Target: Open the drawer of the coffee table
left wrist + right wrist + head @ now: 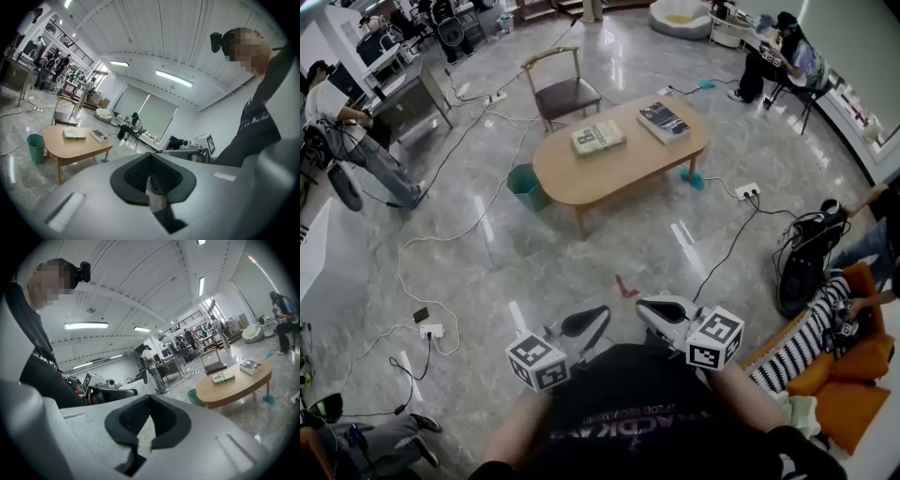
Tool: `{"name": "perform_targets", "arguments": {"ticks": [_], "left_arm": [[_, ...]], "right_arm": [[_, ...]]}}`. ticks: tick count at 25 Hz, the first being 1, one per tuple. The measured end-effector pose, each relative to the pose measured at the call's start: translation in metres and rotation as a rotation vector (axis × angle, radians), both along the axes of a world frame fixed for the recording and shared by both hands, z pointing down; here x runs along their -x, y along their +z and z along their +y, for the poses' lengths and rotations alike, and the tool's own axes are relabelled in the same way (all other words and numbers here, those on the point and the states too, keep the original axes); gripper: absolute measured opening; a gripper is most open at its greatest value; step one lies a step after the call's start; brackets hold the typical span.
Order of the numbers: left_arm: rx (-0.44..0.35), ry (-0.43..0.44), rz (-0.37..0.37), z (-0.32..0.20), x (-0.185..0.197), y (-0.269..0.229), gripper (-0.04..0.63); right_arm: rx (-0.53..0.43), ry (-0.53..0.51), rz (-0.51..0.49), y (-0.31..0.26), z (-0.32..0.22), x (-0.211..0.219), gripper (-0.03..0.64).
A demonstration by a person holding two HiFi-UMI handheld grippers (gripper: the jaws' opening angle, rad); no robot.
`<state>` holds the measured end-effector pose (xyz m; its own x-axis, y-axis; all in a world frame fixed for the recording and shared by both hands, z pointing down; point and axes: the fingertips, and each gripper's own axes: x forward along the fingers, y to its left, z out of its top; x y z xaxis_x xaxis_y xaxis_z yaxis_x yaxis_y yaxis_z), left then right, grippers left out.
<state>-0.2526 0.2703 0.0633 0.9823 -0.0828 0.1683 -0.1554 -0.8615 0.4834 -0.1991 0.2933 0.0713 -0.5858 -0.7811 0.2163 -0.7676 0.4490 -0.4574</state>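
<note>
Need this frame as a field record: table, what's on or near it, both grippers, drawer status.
table: oval light-wood coffee table, across the floor from the person
on table: pale green book; dark blue book
near table: teal waste bin at its left end; wooden chair on its far side
left gripper: shut, empty, held close to the person's body
right gripper: shut, empty, held close to the body
drawer: not visible in any view; table not yet reached

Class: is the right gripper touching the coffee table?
Apart. The head view shows bare floor between the right gripper and the coffee table.
</note>
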Motion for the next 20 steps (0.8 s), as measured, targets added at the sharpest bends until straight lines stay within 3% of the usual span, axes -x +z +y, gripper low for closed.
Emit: {"name": "perform_targets", "arguments": {"ticks": [10,20], "left_arm": [[-0.004,-0.057,-0.025,-0.022,0.000,0.011,0.006],[-0.001,-0.037,-0.036,-0.030,-0.025,0.023,0.006]], "right_arm": [[0.034,0.035,-0.008,0.008,-0.016,-0.015,0.002],[0.030,0.064,0.036,0.010,-0.030,-0.044,0.002]]}}
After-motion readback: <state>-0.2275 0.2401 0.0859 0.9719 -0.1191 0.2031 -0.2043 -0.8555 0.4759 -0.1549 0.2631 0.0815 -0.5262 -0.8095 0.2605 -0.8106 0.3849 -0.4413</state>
